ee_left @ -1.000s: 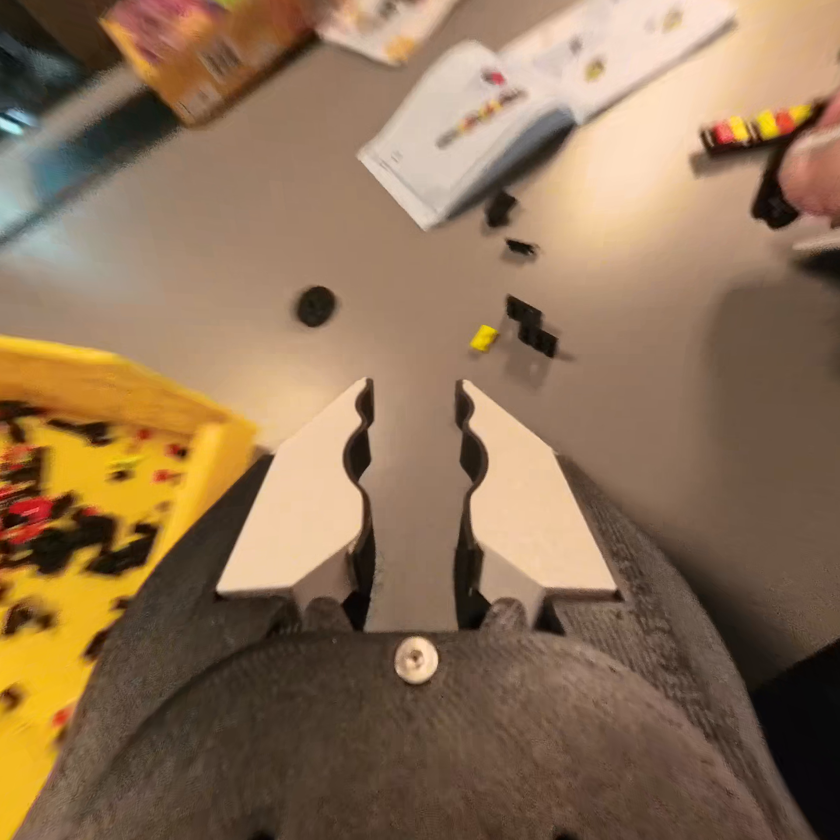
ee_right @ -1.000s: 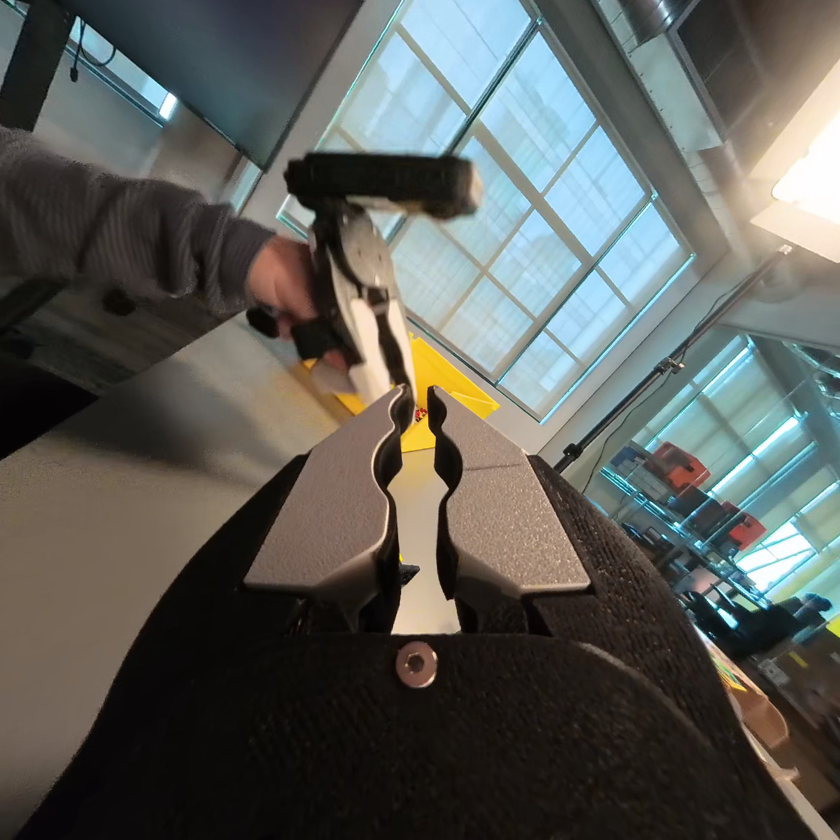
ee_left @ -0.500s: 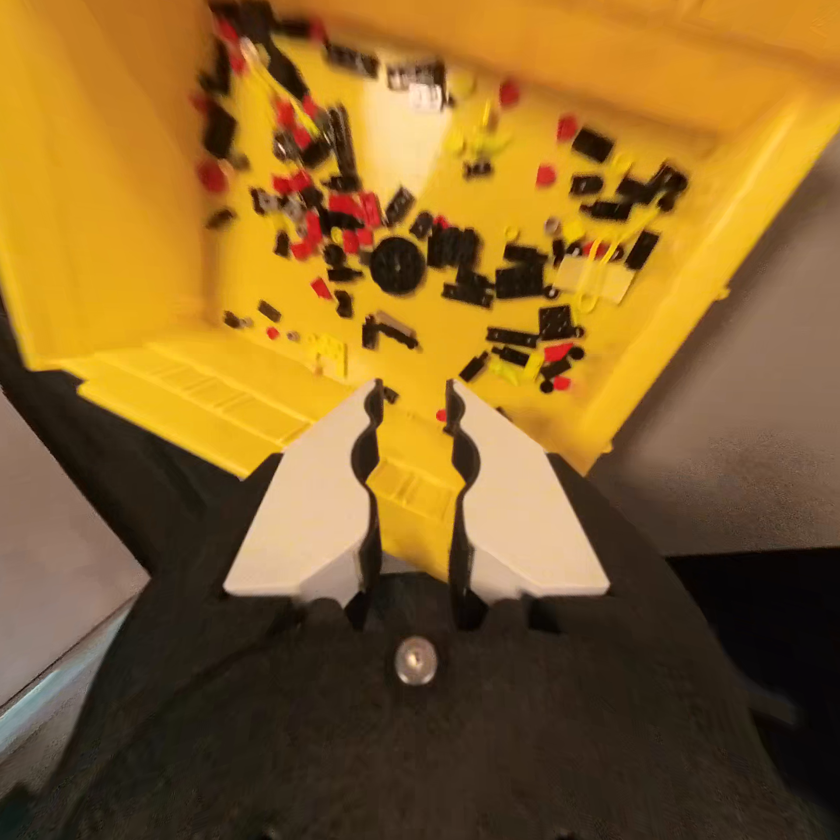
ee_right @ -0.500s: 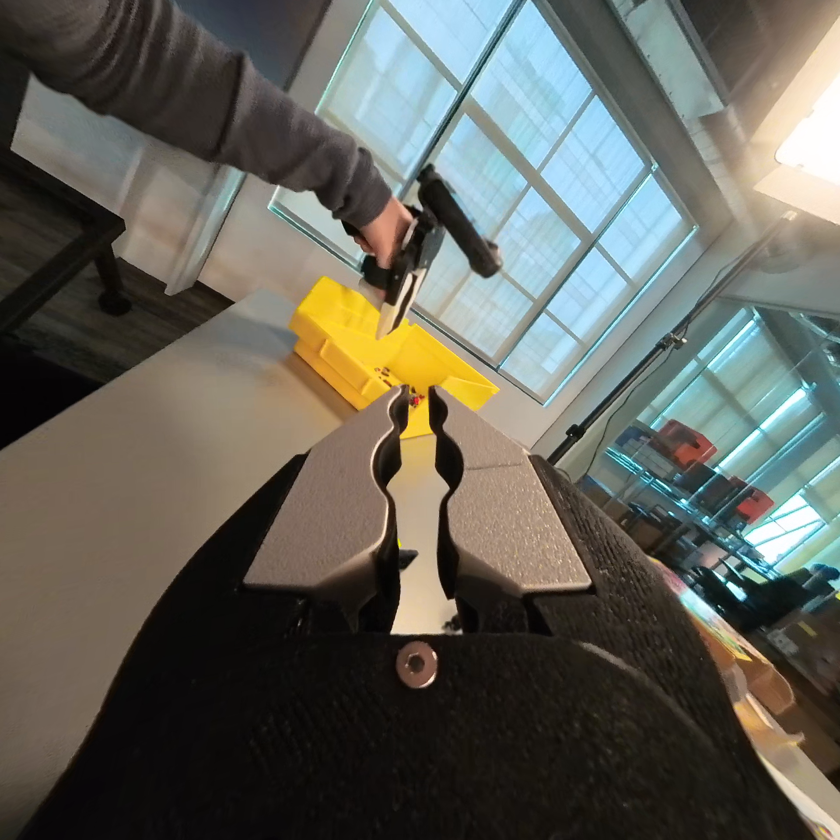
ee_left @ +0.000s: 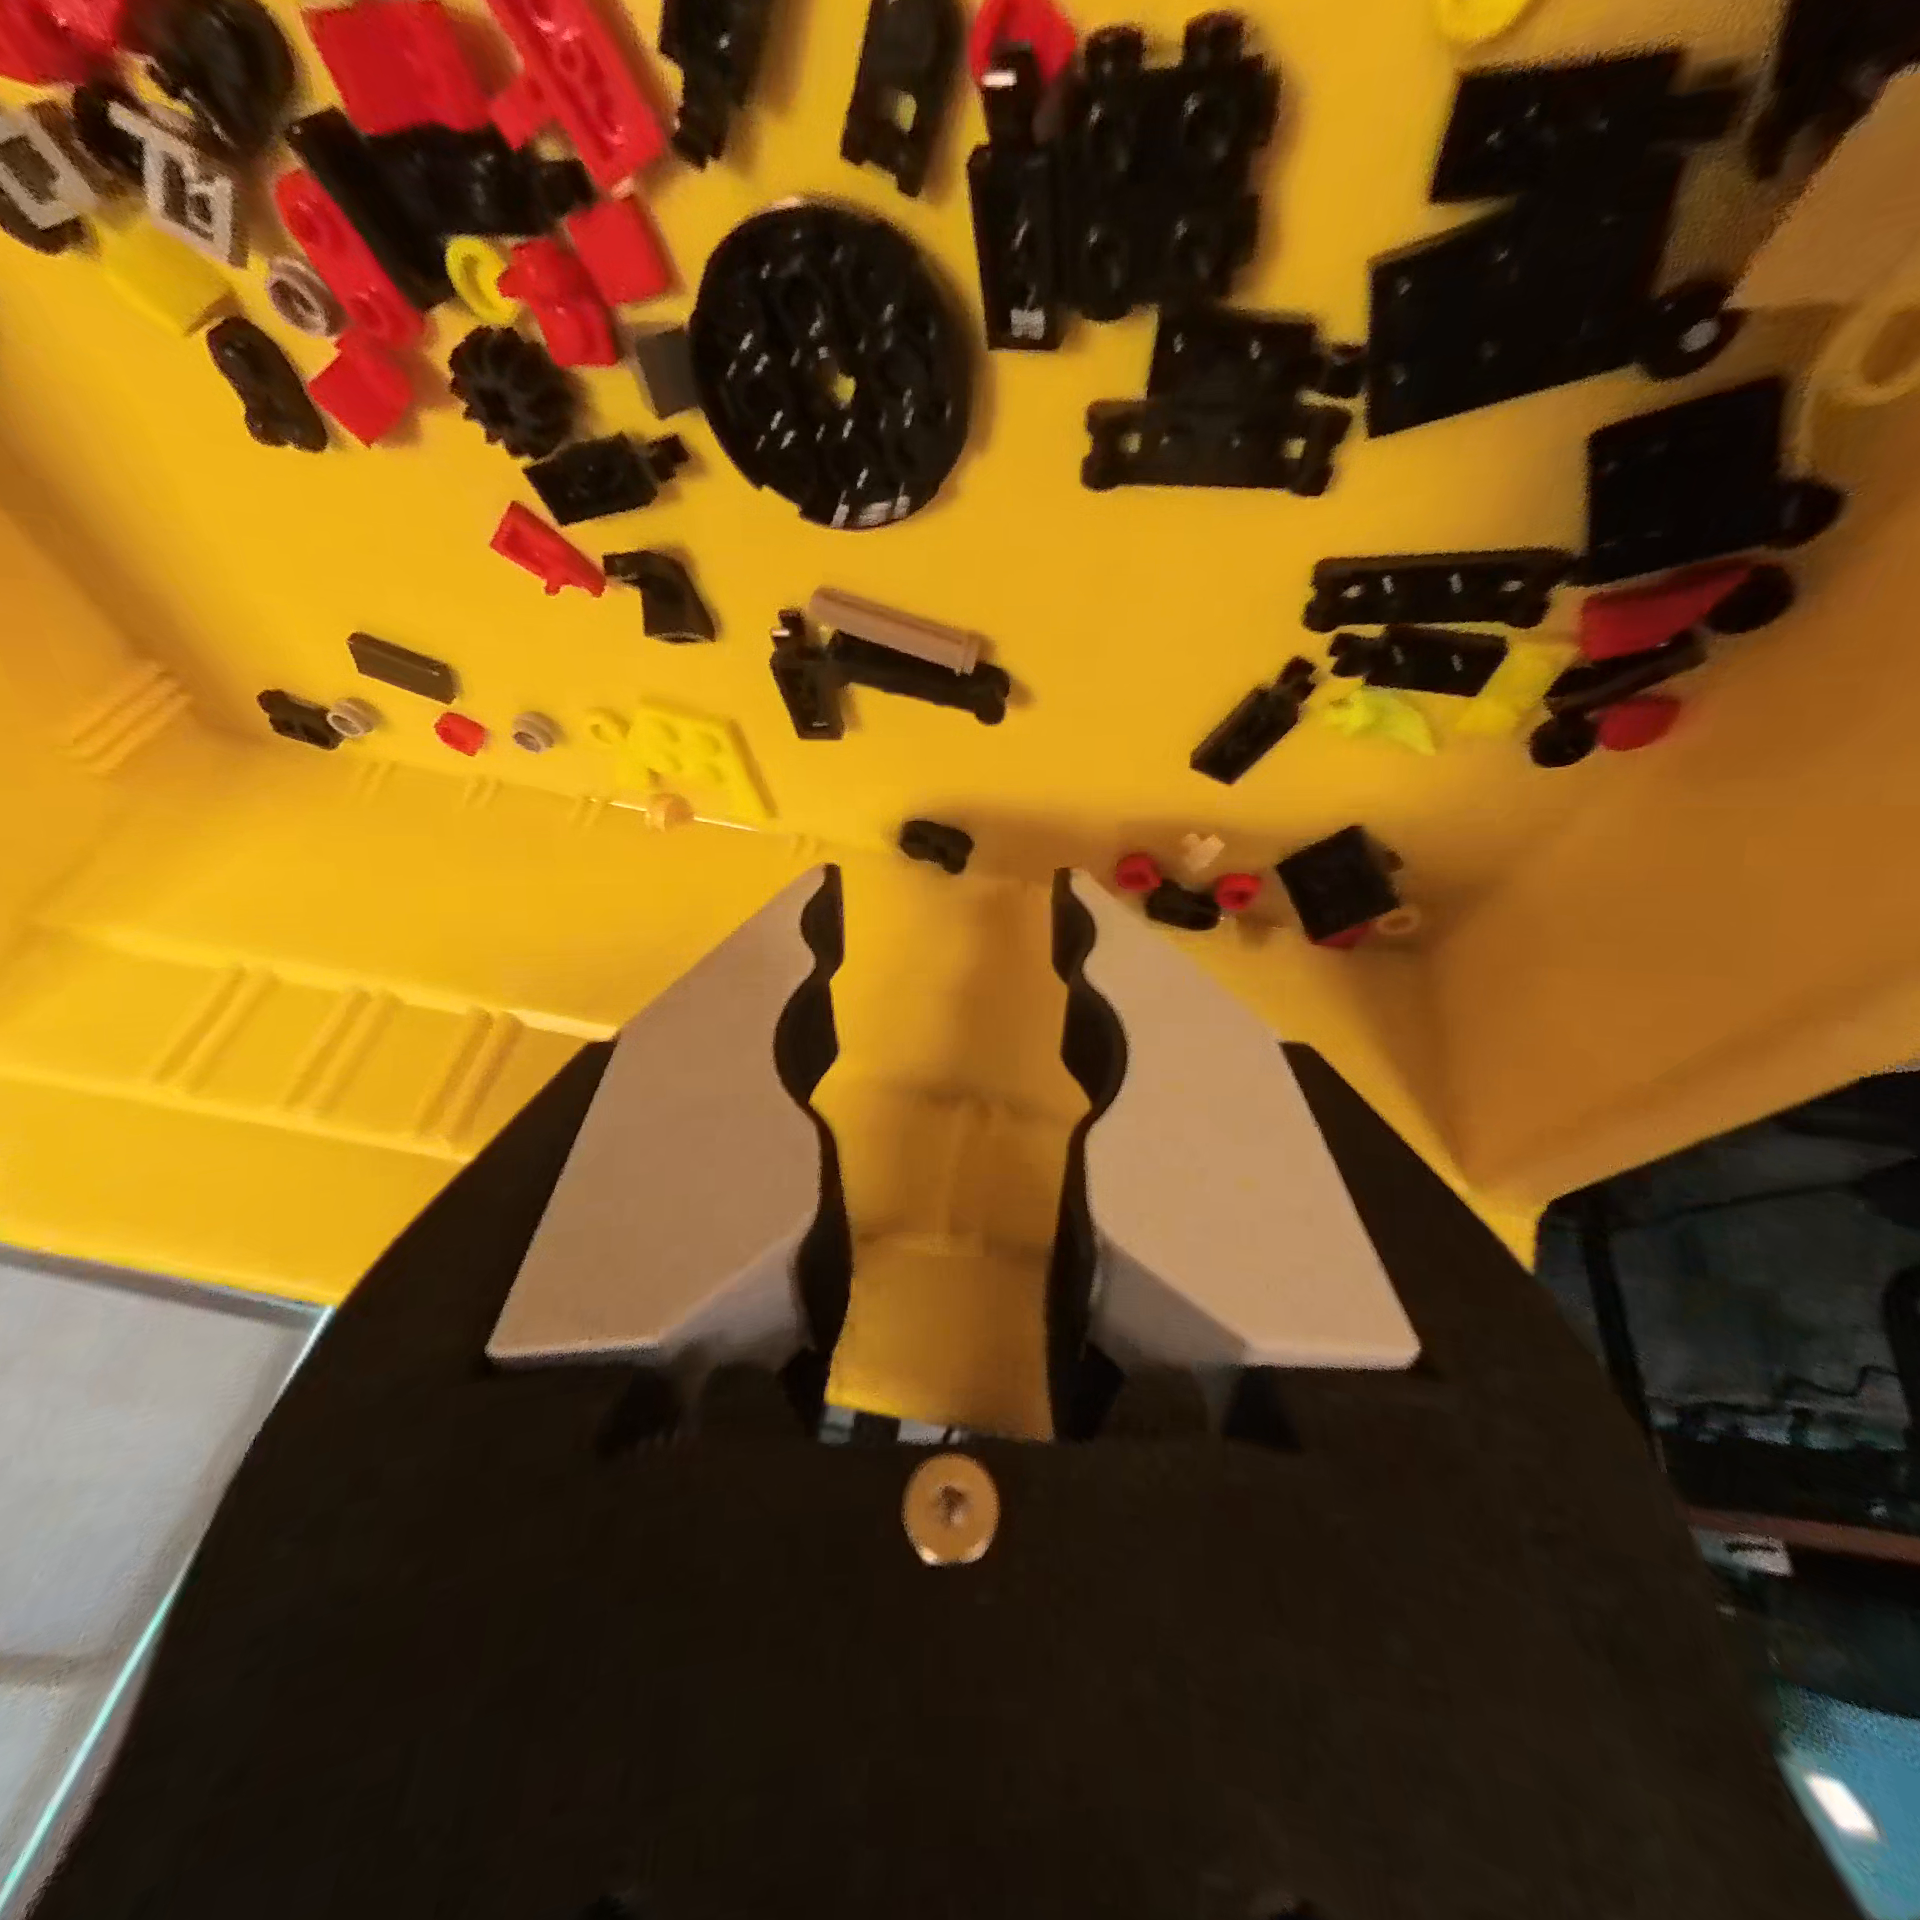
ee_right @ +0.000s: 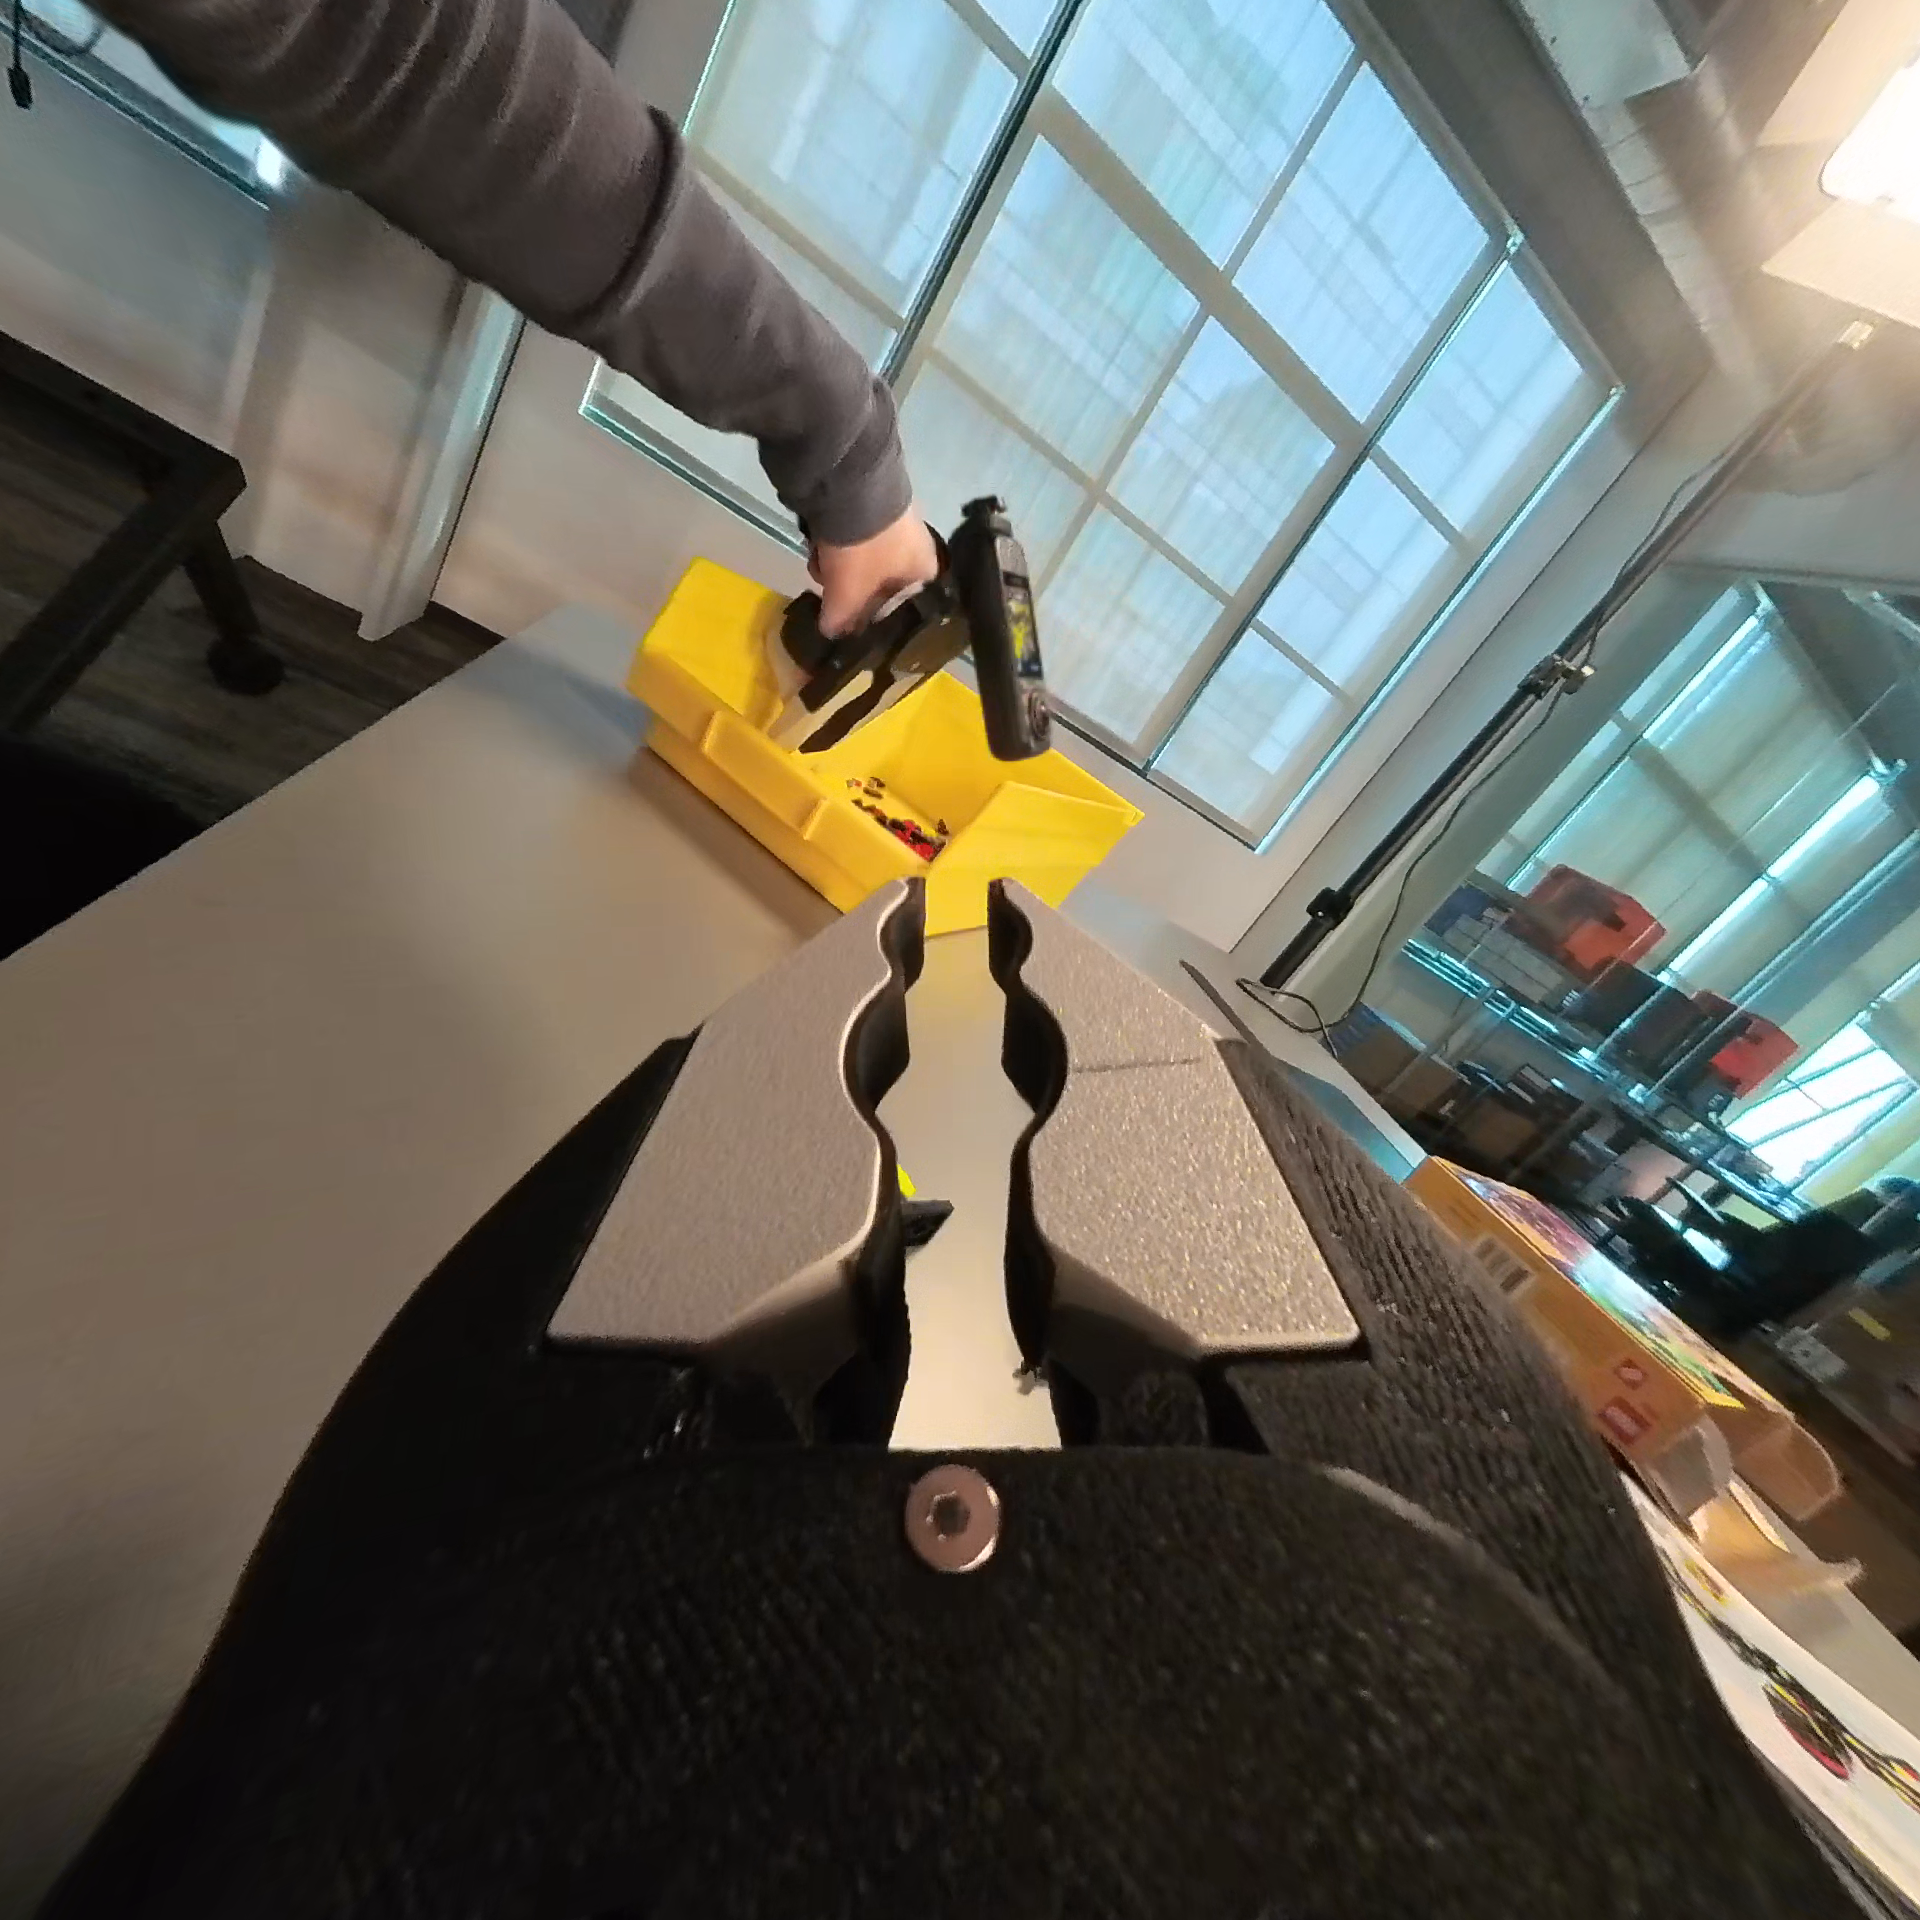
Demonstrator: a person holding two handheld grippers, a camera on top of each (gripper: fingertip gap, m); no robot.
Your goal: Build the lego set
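Observation:
My left gripper (ee_left: 945,894) is open and empty, pointing down into a yellow bin (ee_left: 312,1039) just above its near wall. The bin floor holds several loose black, red and yellow Lego pieces, among them a black round plate (ee_left: 831,364) and a grey pin (ee_left: 894,639). The right wrist view shows the left gripper (ee_right: 821,717) held by a hand over the same bin (ee_right: 1018,831). My right gripper (ee_right: 954,896) is low over the grey table (ee_right: 312,987) with a narrow gap and nothing between its tips. A small black and yellow piece (ee_right: 923,1218) shows low in the gap.
A person's grey sleeve (ee_right: 623,239) reaches across from the upper left. An orange Lego box (ee_right: 1558,1299) and a printed sheet (ee_right: 1818,1714) lie on the table at right. Windows, a light stand and shelves are behind the table. There is about 40 cm between the tips of the two grippers.
My left gripper swung from the table with the booklet over to the yellow bin and dropped close to the pieces. My right gripper tilted a little but stayed in place.

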